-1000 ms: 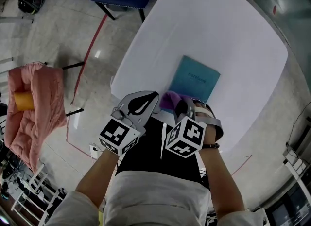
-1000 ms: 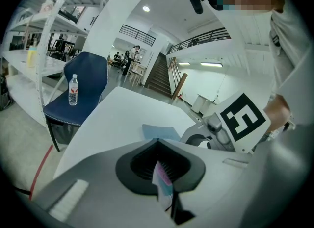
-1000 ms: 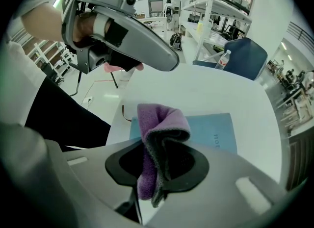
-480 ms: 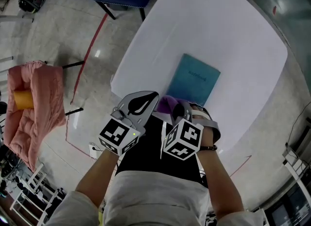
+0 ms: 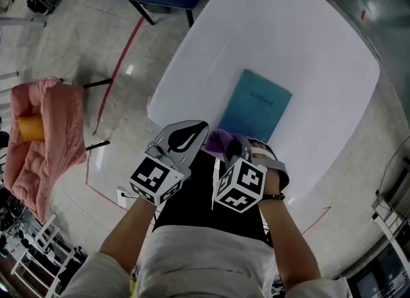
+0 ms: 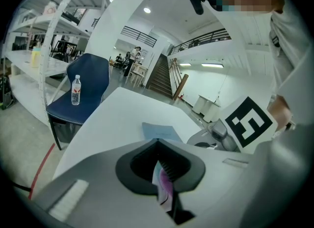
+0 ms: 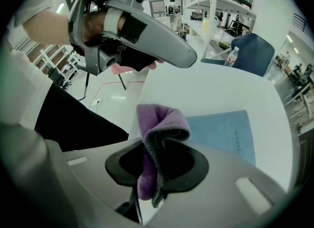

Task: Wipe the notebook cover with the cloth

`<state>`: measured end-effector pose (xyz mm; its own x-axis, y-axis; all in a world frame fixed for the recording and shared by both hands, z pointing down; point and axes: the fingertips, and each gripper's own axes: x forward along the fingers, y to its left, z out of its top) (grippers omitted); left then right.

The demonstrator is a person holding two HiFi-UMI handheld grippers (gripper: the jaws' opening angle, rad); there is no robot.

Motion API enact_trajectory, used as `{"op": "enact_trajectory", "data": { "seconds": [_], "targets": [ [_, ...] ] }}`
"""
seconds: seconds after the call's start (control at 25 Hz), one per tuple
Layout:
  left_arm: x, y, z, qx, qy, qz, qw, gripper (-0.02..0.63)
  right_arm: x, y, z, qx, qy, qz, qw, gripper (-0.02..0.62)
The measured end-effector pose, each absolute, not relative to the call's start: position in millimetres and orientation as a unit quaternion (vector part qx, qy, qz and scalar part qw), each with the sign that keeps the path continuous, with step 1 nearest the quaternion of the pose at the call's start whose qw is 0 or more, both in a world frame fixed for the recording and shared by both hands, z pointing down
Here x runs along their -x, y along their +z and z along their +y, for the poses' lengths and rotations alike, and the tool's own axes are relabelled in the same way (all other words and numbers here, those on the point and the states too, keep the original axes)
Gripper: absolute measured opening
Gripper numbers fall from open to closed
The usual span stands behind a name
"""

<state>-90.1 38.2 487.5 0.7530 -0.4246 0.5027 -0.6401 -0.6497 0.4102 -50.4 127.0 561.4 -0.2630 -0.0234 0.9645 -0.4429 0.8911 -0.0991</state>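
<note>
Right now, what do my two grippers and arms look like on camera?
Both the left gripper and the right gripper have smooth light grey shells with a black-lined recess at the claw. Each carries a white cube printed with black square markers. The person wears a light top with short sleeves and a dark band on the right wrist.

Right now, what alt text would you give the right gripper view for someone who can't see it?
The right gripper is shut on a folded purple cloth, with a closed blue notebook lying on the white table just beyond it. The left gripper hovers at upper left; a blue chair with a water bottle stands past the table.
</note>
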Motion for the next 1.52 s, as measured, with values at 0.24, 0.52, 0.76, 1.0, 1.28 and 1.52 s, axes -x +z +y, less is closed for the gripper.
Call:
{"op": "enact_trajectory", "data": {
  "seconds": [0.24,0.52,0.76,1.0,1.28,1.52],
  "targets": [
    [90.4,488.9,42.9,-0.888,0.185,-0.299,0.295,0.000,50.9,560.7,126.8,-0.152,0.183,-0.774,0.587,0.109],
    [91.2,484.0,40.1,-0.889,0.184,-0.304,0.290,0.000,50.3,559.8,125.9,-0.161,0.201,-0.781,0.569,0.110],
    [95.4,479.1,35.7,-0.888,0.189,-0.309,0.284,0.000,49.0,555.5,121.6,-0.168,0.210,-0.789,0.553,0.109],
    [94.6,467.8,27.1,-0.891,0.186,-0.310,0.276,0.000,40.8,544.9,114.9,-0.187,0.240,-0.799,0.519,0.110],
    [89.2,455.5,24.3,-0.894,0.186,-0.304,0.271,0.000,28.7,527.4,100.4,-0.231,0.262,-0.810,0.472,0.110],
    [81.0,435.3,20.0,-0.899,0.187,-0.297,0.260,0.000,22.6,497.9,85.9,-0.262,0.259,-0.824,0.430,0.110]
  ]
}}
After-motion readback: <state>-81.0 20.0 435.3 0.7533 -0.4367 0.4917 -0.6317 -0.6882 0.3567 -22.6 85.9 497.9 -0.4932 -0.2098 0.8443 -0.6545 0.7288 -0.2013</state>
